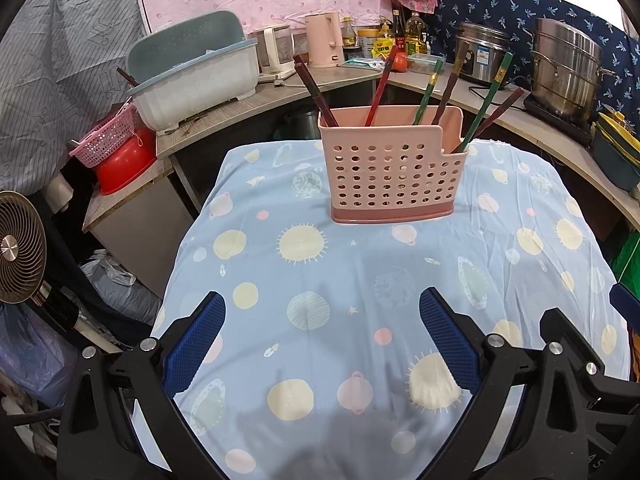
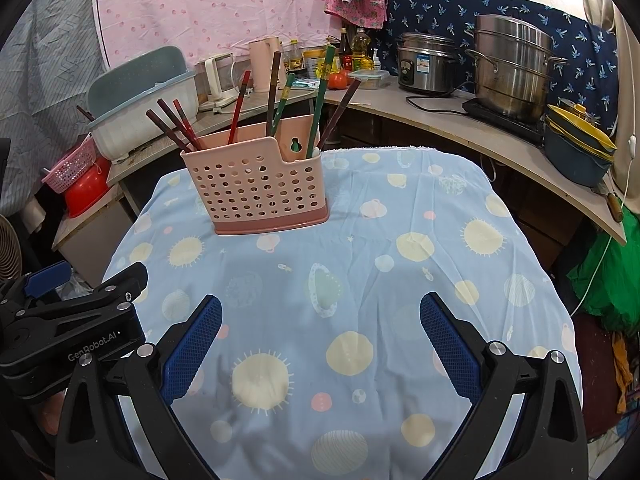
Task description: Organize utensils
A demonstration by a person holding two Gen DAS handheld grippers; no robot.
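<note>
A pink perforated utensil holder stands at the far side of a table under a blue planet-print cloth. Several chopsticks lean in it: dark brown ones, a red one and green ones. My left gripper is open above the near part of the cloth, nothing between its blue pads. My right gripper is likewise open and holds nothing. The left gripper's black body shows at the left edge of the right wrist view.
A curved counter behind the table carries a white dish tub, a pink kettle, bottles, a rice cooker and a steel steamer pot. A red basin and a fan sit to the left.
</note>
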